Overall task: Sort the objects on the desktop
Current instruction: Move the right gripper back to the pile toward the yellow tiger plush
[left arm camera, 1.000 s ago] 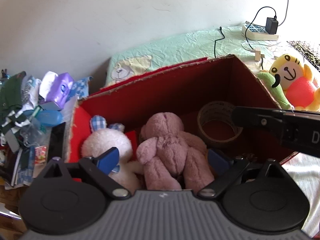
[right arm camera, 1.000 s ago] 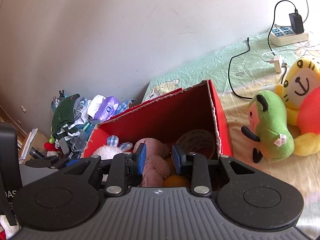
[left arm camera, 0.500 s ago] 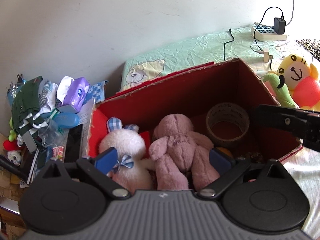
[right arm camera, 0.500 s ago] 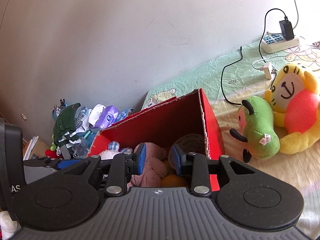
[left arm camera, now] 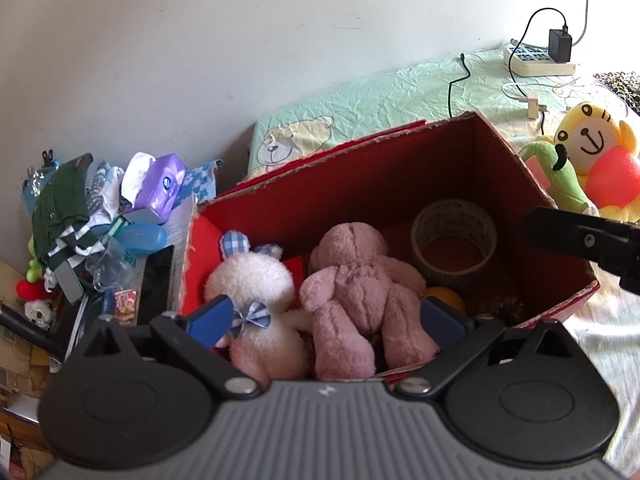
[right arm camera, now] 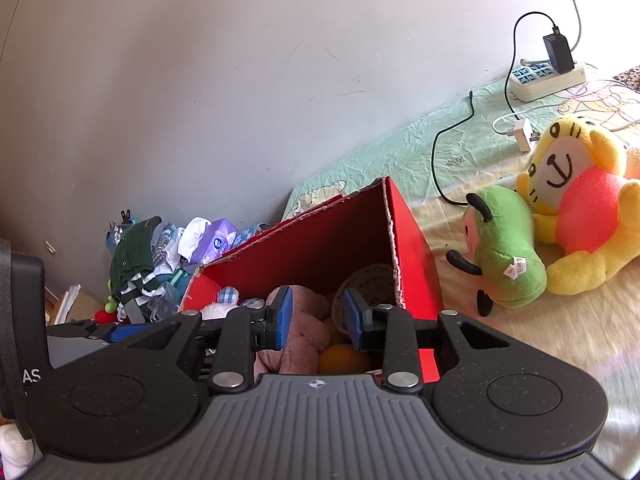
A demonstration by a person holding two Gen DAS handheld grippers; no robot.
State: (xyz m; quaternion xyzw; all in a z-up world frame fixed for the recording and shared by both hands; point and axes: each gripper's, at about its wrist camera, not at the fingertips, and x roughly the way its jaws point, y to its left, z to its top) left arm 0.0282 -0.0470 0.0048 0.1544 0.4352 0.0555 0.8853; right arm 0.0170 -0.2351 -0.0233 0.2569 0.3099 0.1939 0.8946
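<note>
We hover both grippers above the red box [left arm camera: 400, 168]: left gripper [left arm camera: 324, 320] spread wide and empty, right gripper [right arm camera: 316, 318] narrowly parted, empty. The green plush [right arm camera: 506, 248] lies right of the box on the bedsheet [right arm camera: 400, 156], long axis pointing away from us, nearest our right.

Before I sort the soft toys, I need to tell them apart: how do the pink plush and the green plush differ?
The pink plush lies inside the red box, while the green plush lies outside it on the bedsheet. The pink plush touches a white bunny; the green plush leans against a yellow toy. Neither is gripped.
</note>
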